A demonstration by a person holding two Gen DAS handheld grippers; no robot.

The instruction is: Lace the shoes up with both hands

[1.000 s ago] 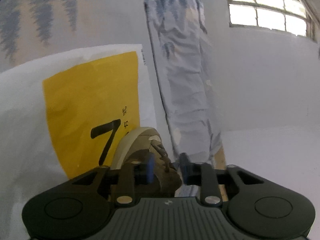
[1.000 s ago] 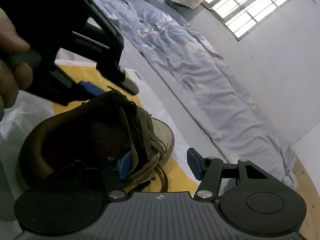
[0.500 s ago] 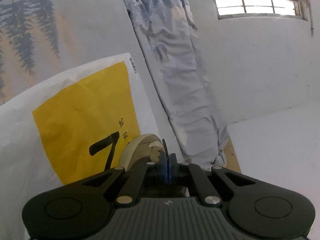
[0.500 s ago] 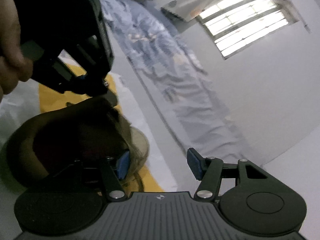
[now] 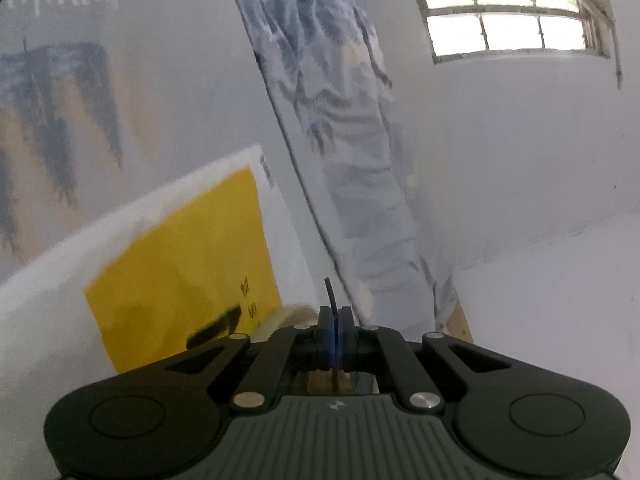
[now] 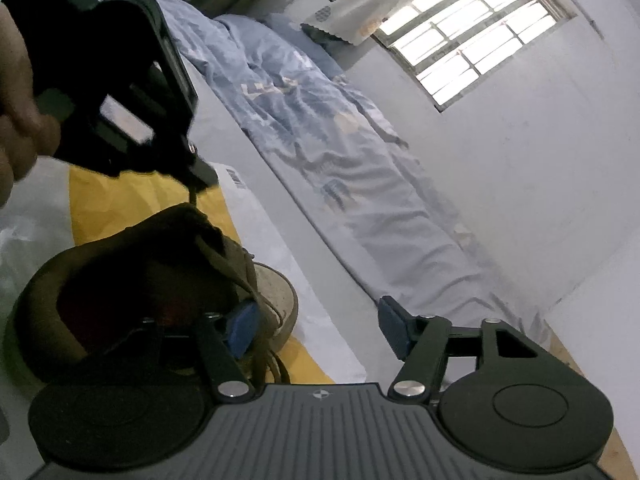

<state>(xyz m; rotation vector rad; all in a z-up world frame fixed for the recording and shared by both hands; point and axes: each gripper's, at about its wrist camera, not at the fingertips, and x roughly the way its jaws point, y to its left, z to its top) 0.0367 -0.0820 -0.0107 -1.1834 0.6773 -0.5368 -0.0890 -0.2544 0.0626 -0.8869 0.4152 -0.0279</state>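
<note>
A brown lace-up shoe lies on a white and yellow bag, its opening toward the right wrist camera. My left gripper is shut on a dark shoelace, whose tip sticks up past the blue pads. In the right wrist view the left gripper hangs above the shoe's tongue with the shoelace running down from it. My right gripper is open; its left finger sits against the shoe's side and its right finger is in free air. Only the shoe's pale toe shows in the left wrist view.
The bag rests on a grey bed sheet. A rumpled blue patterned quilt runs along the bed's far side by a white wall. A barred window is above. A hand holds the left gripper.
My left gripper went from open to shut on the shoelace and has risen, pulling the lace upward. My right gripper stays open beside the shoe.
</note>
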